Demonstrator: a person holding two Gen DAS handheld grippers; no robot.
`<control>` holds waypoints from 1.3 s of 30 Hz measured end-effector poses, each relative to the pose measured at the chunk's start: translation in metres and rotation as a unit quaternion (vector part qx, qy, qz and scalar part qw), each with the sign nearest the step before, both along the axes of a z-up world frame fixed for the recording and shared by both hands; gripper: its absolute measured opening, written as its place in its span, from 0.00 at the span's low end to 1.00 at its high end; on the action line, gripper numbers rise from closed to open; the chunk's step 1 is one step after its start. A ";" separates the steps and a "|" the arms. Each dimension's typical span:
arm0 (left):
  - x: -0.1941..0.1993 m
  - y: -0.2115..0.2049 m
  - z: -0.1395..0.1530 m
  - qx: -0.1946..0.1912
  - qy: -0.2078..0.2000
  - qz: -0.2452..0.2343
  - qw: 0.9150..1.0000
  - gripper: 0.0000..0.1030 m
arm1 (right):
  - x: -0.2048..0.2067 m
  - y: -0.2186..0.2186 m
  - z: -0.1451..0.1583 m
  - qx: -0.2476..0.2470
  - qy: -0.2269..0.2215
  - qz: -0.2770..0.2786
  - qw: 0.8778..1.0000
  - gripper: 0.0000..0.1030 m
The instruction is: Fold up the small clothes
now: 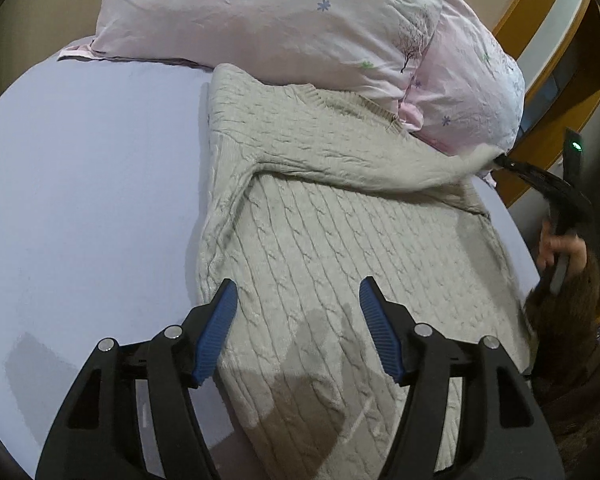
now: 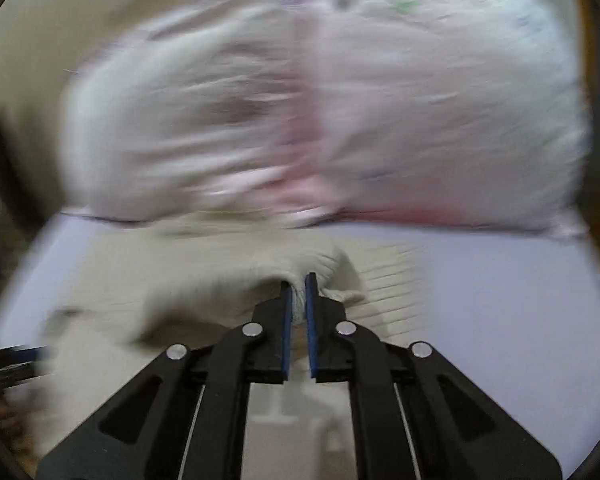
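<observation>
A beige cable-knit sweater (image 1: 332,240) lies flat on a lavender bed sheet (image 1: 80,184), with its neck toward the pillows. My left gripper (image 1: 296,300) is open and empty, hovering over the sweater's lower body. One sleeve (image 1: 380,168) stretches across the chest toward the right, where my right gripper (image 1: 500,160) holds its cuff. In the blurred right wrist view, my right gripper (image 2: 298,284) is shut on the bunched sleeve cuff (image 2: 324,264), lifted a little above the sweater (image 2: 140,280).
Two pale pink flowered pillows (image 1: 280,20) lie at the head of the bed, touching the sweater's collar; they fill the right wrist view (image 2: 320,100). A wooden headboard or shelf (image 1: 556,80) stands at the right. Bare sheet (image 2: 500,300) lies beside the sweater.
</observation>
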State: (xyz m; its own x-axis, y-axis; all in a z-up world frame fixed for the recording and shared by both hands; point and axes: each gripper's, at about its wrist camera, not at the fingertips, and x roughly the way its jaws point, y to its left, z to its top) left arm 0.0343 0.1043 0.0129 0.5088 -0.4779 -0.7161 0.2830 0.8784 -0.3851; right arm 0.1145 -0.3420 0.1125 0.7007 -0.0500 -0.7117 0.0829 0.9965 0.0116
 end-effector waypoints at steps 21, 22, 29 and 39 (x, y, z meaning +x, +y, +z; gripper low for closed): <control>-0.097 0.032 -0.014 -0.148 0.018 -0.003 0.989 0.49 | -0.231 -0.045 -0.097 0.350 0.131 0.077 0.924 0.30; -0.108 0.032 -0.018 -0.162 0.025 -0.009 0.986 0.48 | -0.240 -0.041 -0.102 0.372 0.133 0.091 0.914 0.28; -0.115 0.026 -0.031 -0.241 0.072 -0.025 0.968 0.06 | -0.230 -0.034 -0.088 0.423 0.086 0.126 0.893 0.06; 0.064 0.001 0.074 -0.103 -0.095 0.041 0.989 0.06 | -0.036 -0.086 -0.032 0.425 -0.069 0.049 0.901 0.06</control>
